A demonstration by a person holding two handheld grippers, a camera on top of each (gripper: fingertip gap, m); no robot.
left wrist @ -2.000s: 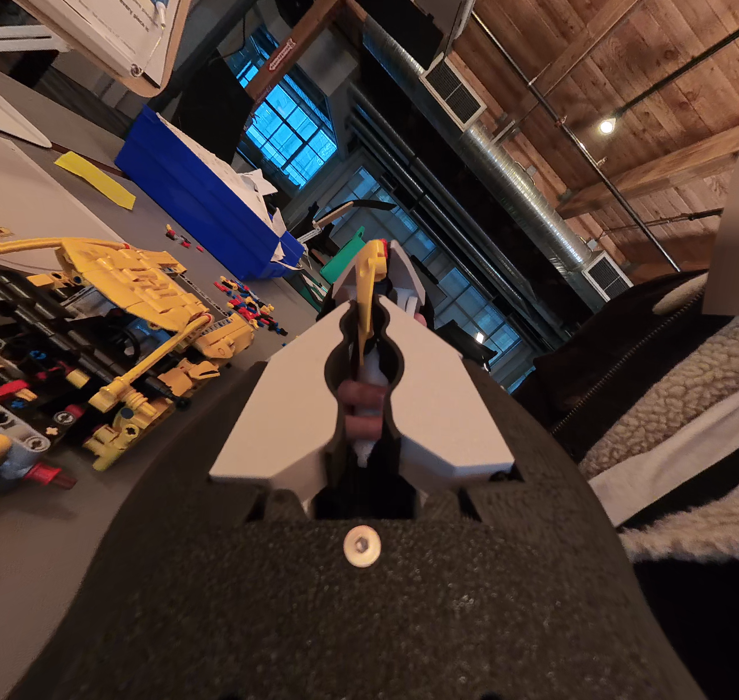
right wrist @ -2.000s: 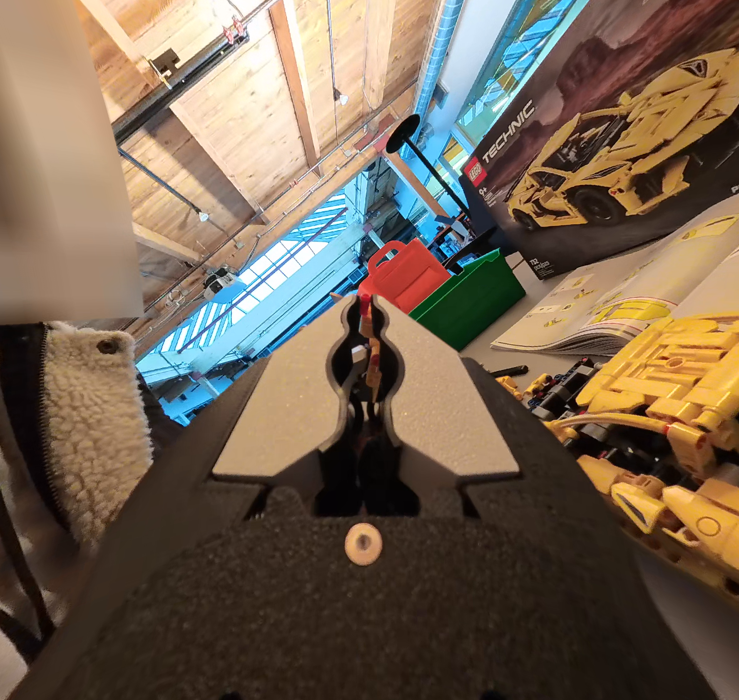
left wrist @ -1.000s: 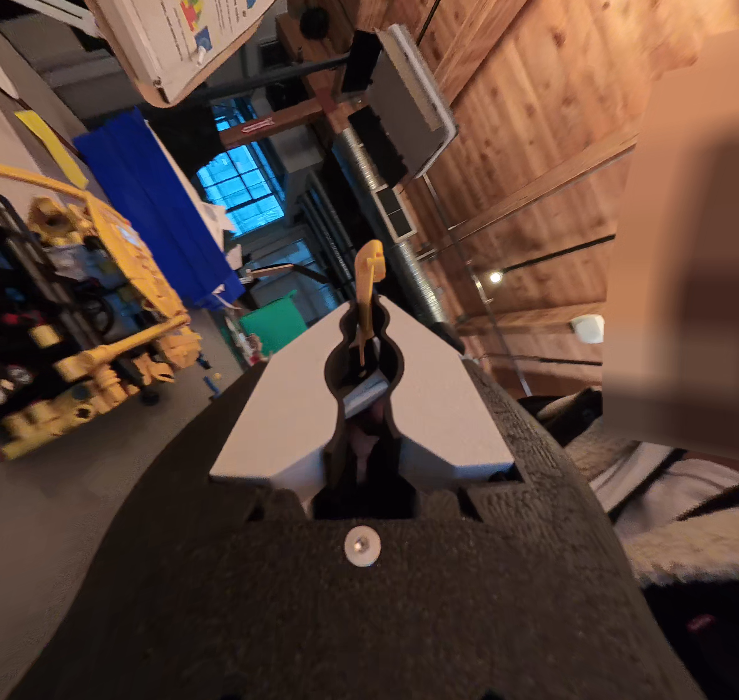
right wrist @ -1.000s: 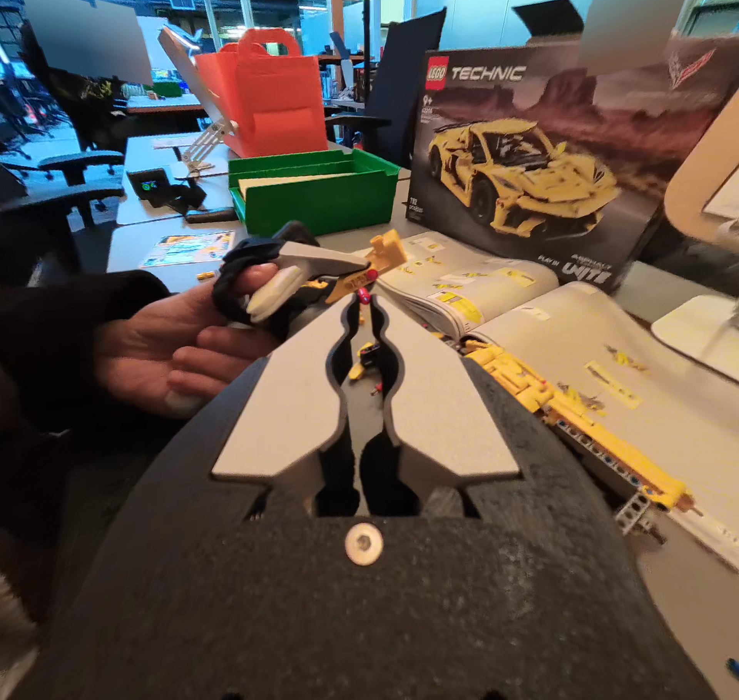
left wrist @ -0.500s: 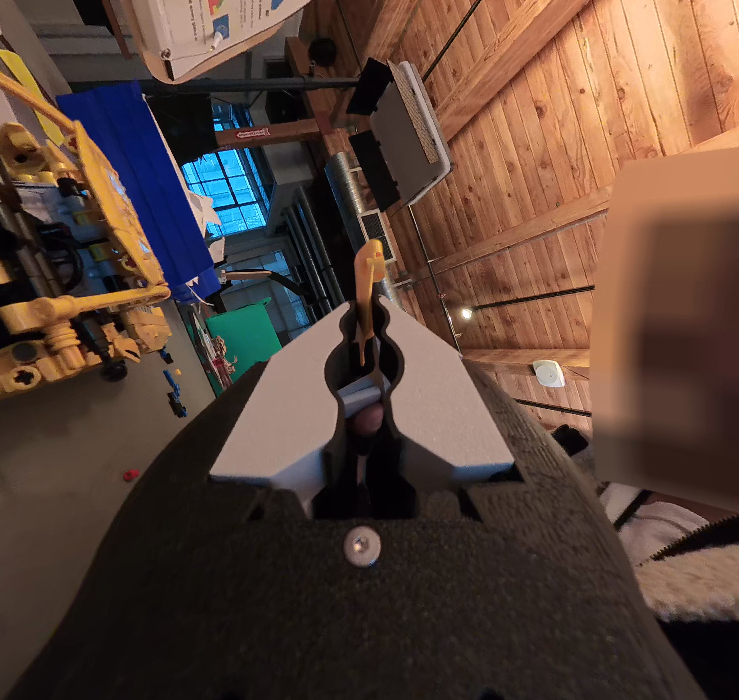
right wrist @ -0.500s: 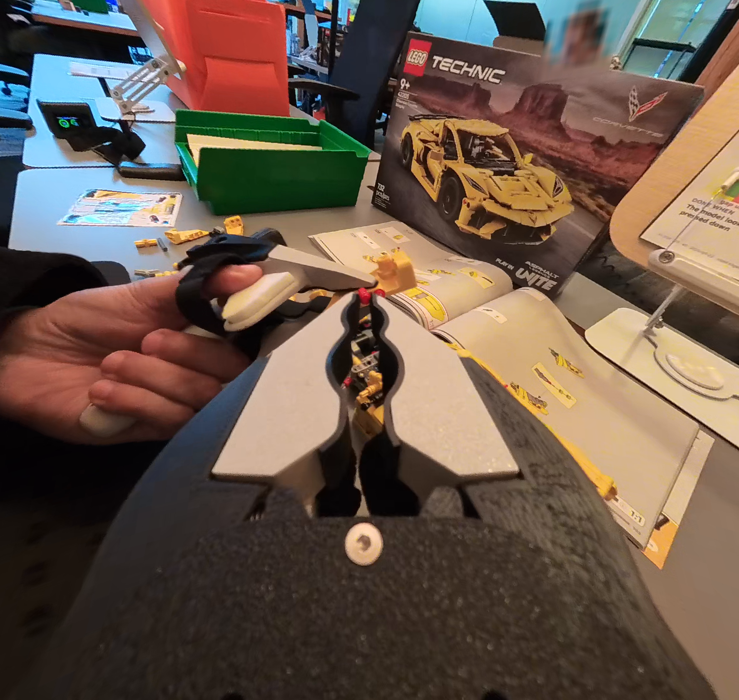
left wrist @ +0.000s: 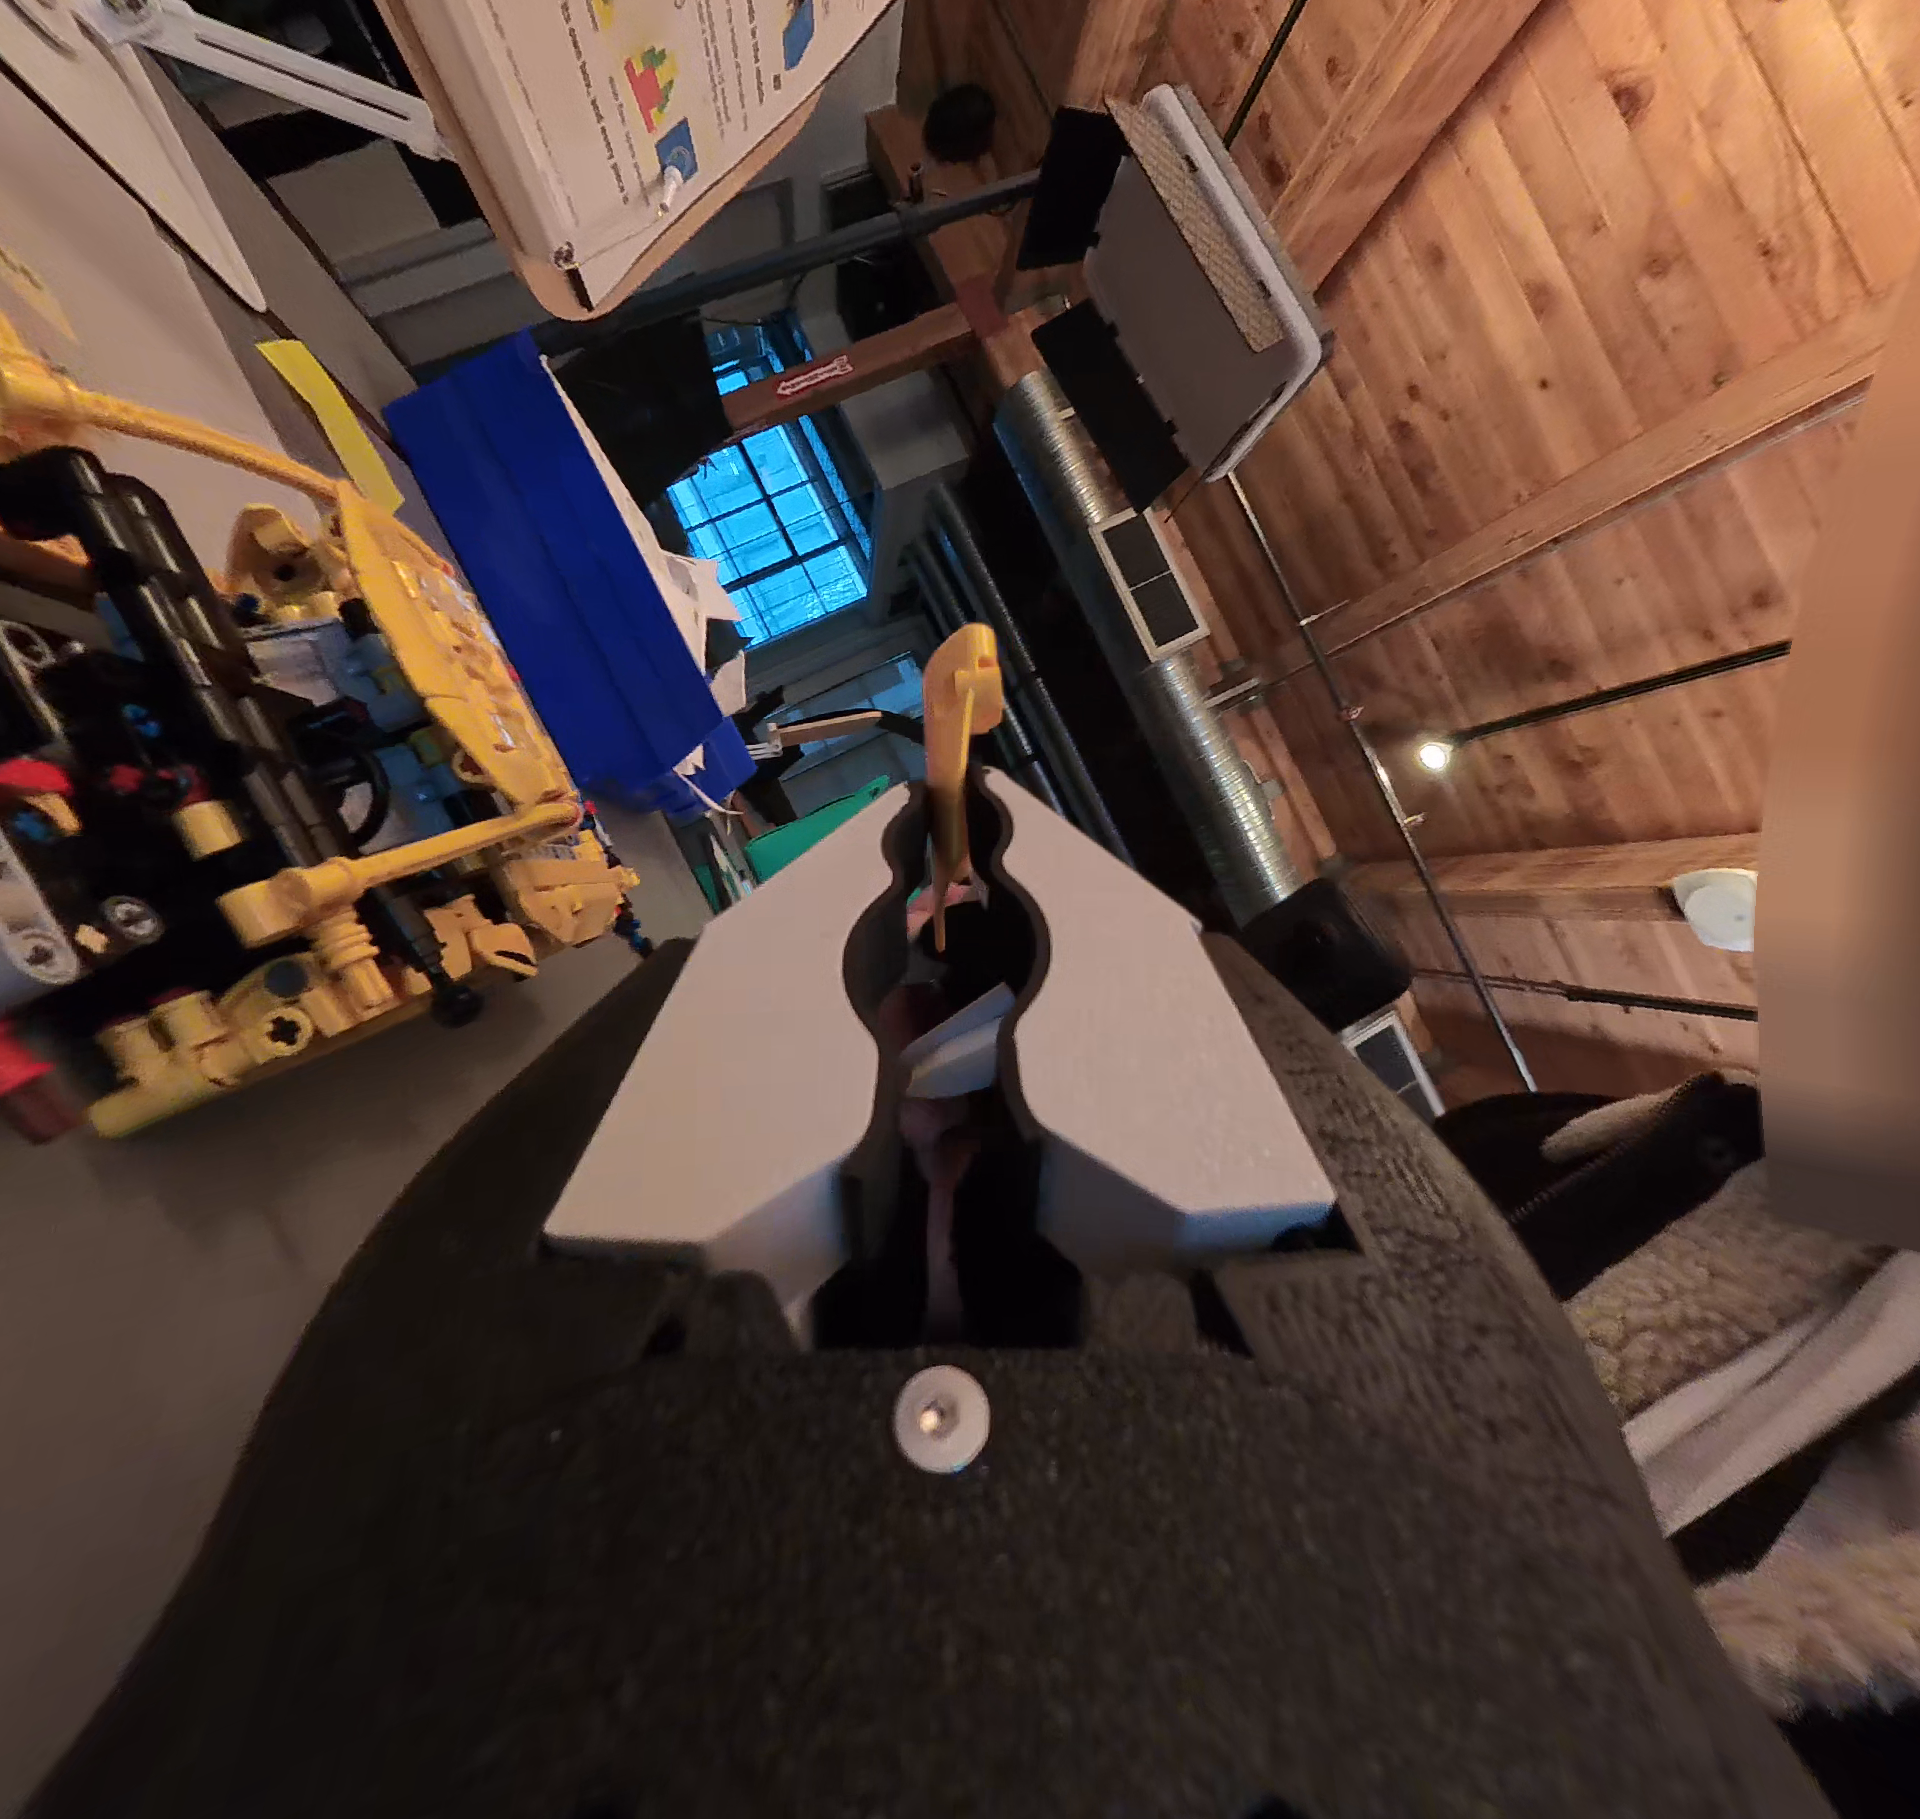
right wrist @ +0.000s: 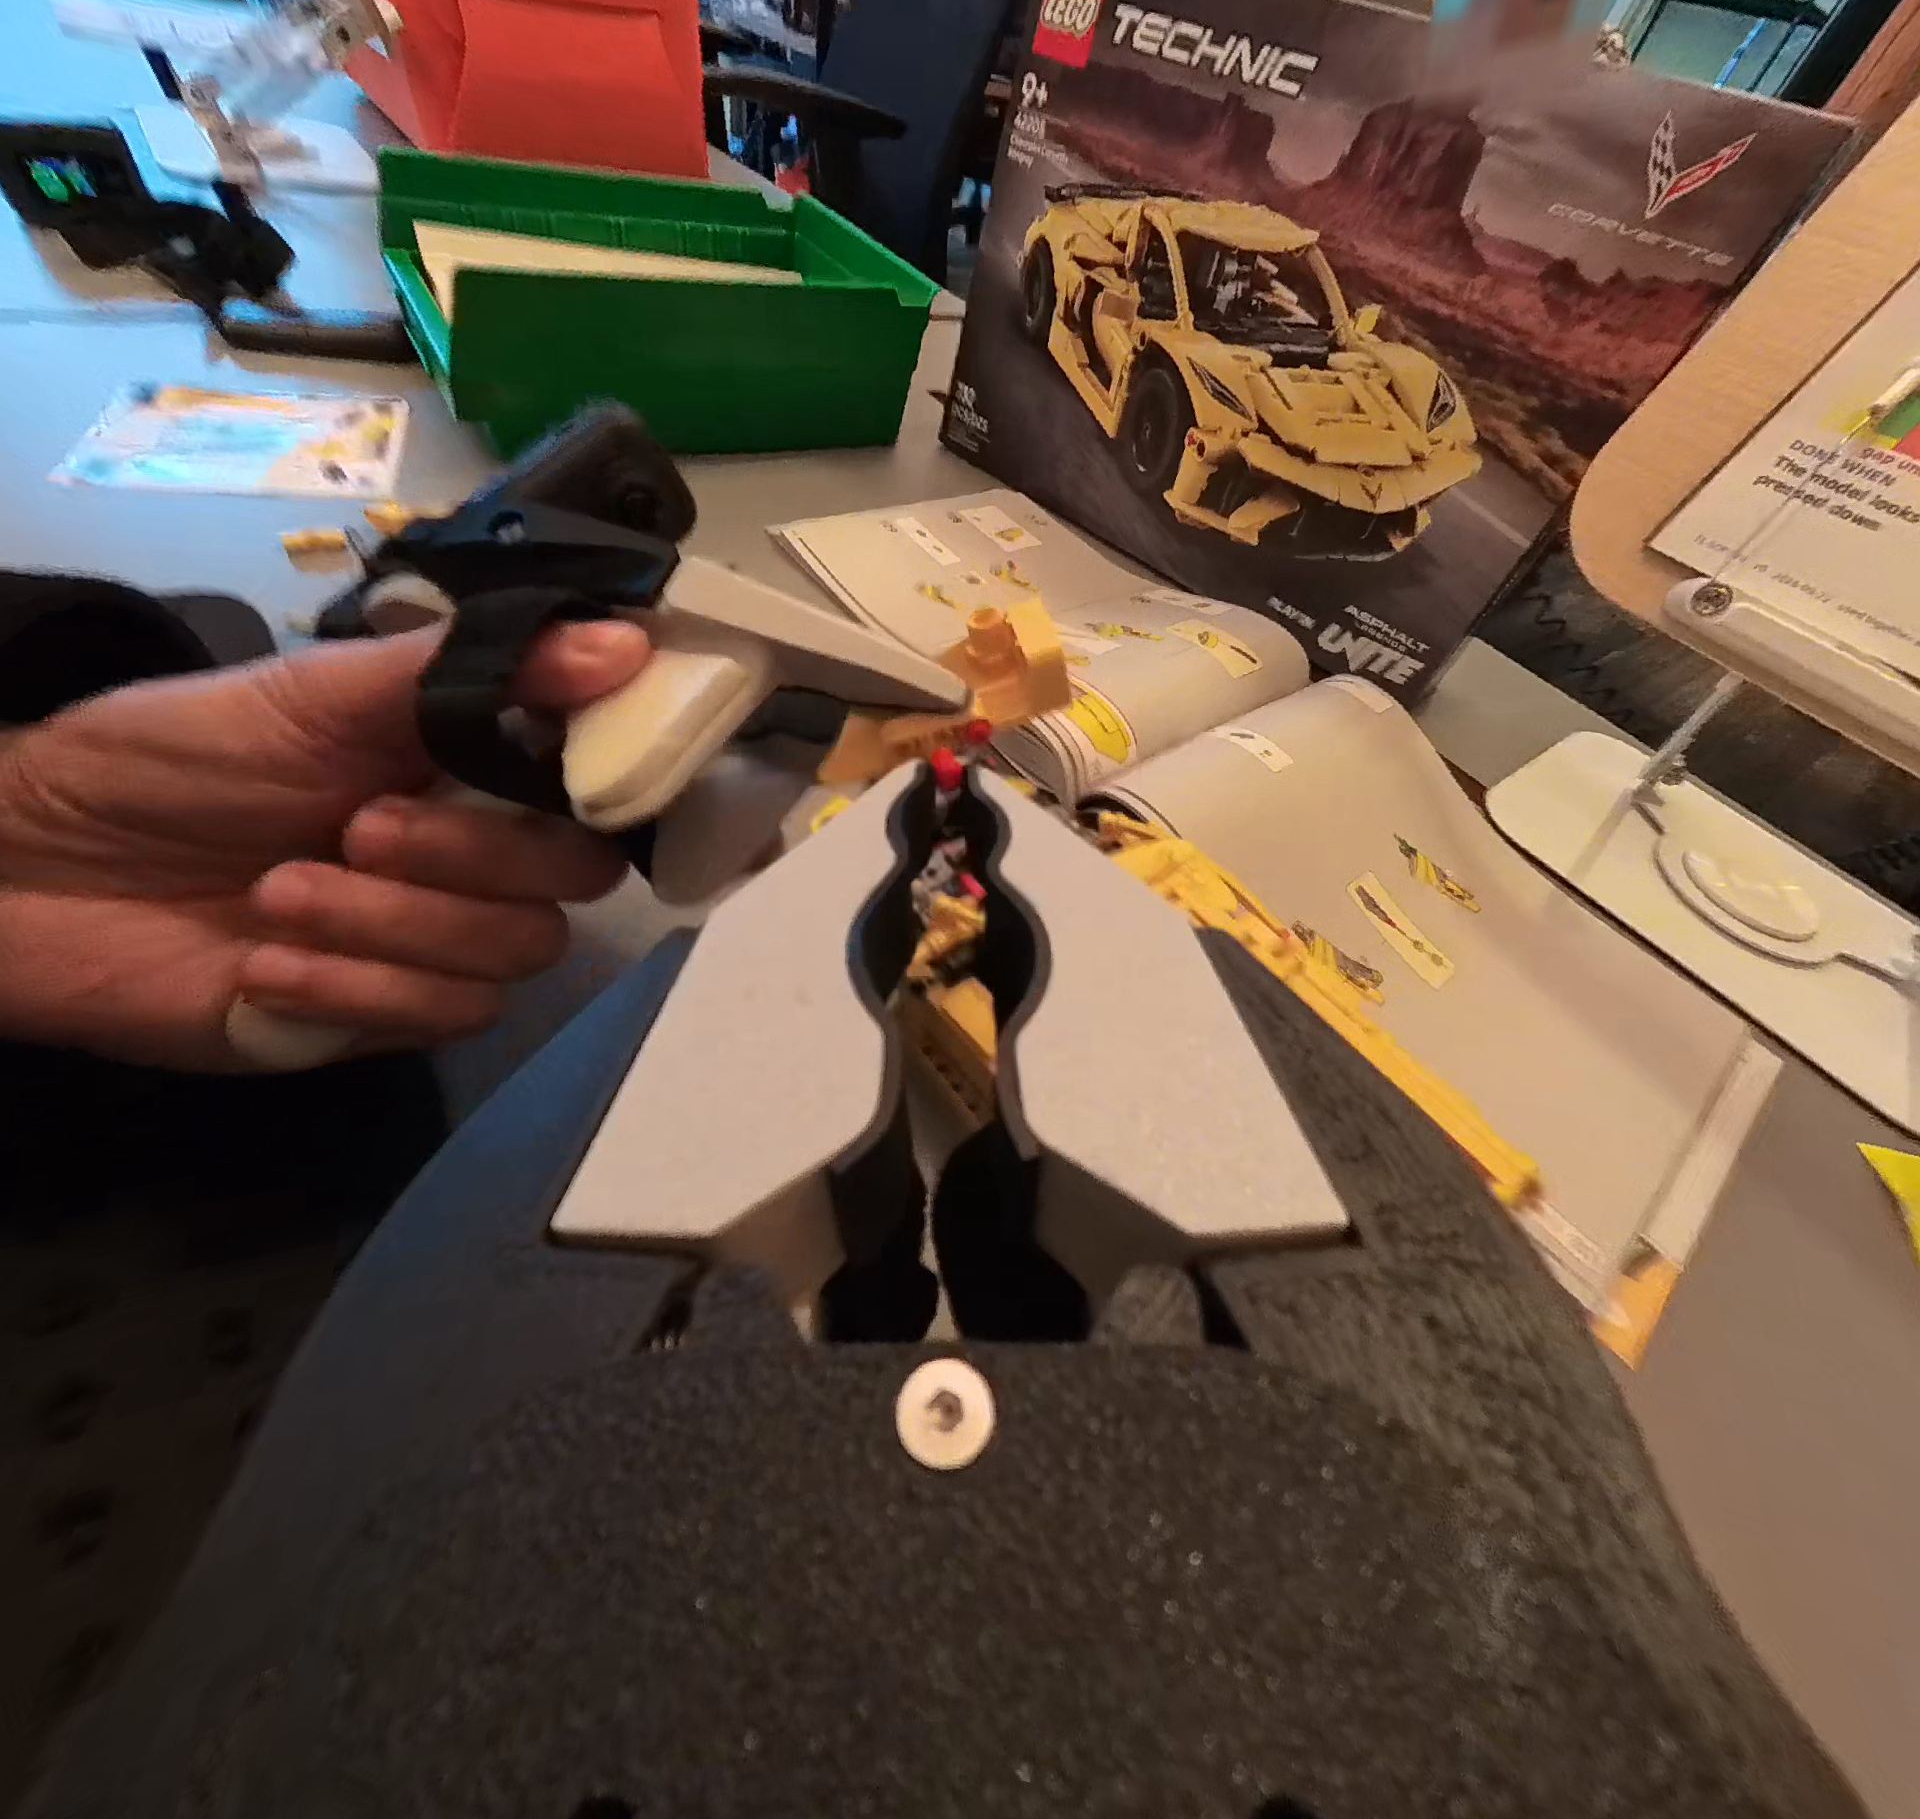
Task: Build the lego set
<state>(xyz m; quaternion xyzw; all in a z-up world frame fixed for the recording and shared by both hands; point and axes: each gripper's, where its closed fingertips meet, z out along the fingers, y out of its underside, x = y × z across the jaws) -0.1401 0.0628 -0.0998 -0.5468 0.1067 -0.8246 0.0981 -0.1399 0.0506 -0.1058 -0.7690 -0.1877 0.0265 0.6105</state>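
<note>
Right tongs (right wrist: pixel 943 782) pinched shut on small red pin (right wrist: pixel 943 763), tip out, ready for mating. Left tongs (left wrist: pixel 951 803) clamp yellow panel piece (left wrist: pixel 961 699), raised off surface (right wrist: pixel 727 491) so pin can reach its hole. Beyond: half-built yellow car (left wrist: pixel 343 730), open instruction booklet (right wrist: pixel 1195 761), set box (right wrist: pixel 1351 263) for reference

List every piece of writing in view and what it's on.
I don't quote writing; these bear it.
Set box: bold print and logos.
Open booklet: marks too small.
Board on the stand: printed lines, cut off.
Leaflet: blurred.
Beam sticker: too small.
</note>
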